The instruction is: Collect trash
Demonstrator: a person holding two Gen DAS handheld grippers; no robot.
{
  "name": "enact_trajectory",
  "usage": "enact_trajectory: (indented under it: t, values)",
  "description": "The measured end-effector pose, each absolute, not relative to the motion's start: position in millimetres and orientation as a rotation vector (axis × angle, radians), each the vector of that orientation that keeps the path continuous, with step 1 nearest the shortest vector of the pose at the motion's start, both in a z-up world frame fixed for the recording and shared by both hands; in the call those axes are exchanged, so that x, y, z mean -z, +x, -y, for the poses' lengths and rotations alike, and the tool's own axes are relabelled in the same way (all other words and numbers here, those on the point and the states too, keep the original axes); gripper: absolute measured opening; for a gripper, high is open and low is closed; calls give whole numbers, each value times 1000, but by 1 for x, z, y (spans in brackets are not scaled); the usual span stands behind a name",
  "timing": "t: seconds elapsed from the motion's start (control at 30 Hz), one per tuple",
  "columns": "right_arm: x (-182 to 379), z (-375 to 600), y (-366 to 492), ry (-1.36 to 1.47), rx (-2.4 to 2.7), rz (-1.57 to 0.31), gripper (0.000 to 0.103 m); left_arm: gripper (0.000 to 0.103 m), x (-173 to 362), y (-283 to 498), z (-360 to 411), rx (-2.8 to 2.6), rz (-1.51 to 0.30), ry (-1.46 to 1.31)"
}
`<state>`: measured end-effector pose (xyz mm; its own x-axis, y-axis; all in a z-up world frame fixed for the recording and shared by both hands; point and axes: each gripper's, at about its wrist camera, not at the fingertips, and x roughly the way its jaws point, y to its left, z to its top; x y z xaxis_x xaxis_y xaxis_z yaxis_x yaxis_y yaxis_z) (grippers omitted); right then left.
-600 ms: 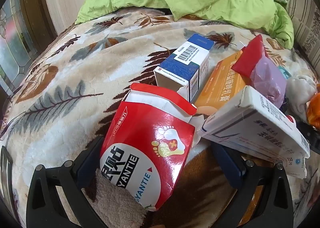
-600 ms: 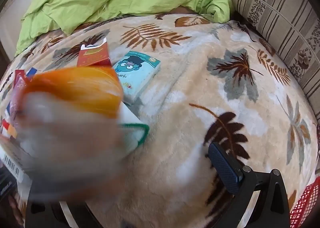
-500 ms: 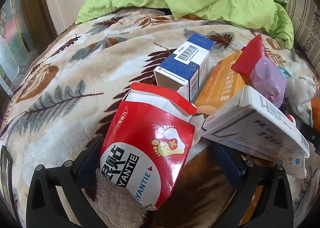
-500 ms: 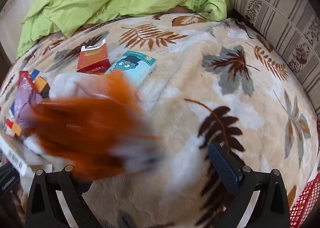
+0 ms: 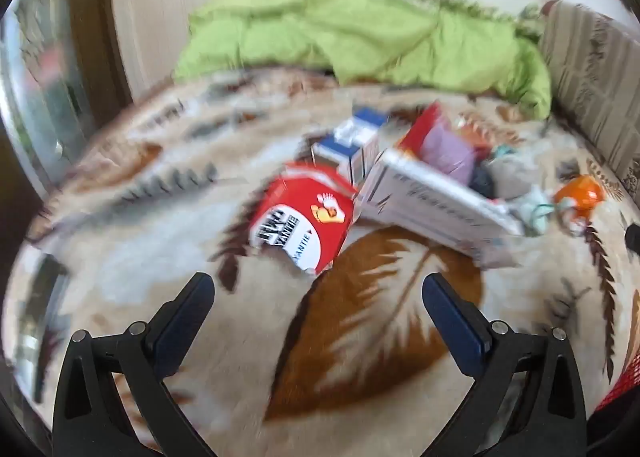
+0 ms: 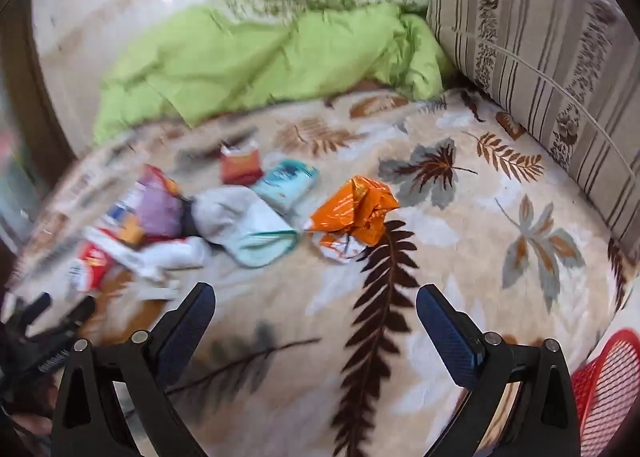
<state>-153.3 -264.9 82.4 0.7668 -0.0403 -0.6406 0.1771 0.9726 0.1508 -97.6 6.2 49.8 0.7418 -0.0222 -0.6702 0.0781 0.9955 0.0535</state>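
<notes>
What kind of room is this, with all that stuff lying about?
Most likely a bedroom. A leaf-patterned blanket covers what looks like a bed, a rumpled green quilt lies at the far end, and a striped cushion stands along one side.

a bed under a leaf-print blanket (image 6: pixel 460 257) is carrying everything. a green quilt (image 6: pixel 260 57) is lying bunched at the far end, a striped cushion (image 6: pixel 560 69) along the right side. an orange wrapper (image 6: pixel 354 209), a teal pack (image 6: pixel 288 181), a red box (image 5: pixel 304 227) and a white box (image 5: pixel 432 205) are lying on the blanket.
</notes>
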Motion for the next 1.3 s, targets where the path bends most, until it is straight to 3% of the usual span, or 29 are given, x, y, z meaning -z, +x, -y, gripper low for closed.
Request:
enact_trajectory:
  t: [0.2, 0.43, 1.3]
  values:
    - [-108, 251, -218, 81, 107, -531, 101, 103, -82, -173, -7, 100, -582, 108]
    - [-109, 269, -277, 142, 149, -477, 101, 103, -104, -248, 1, 131, -433, 172]
    - [-98, 260, -270, 65, 223, -544, 99, 103, -80, -229, 5, 173, -517, 115]
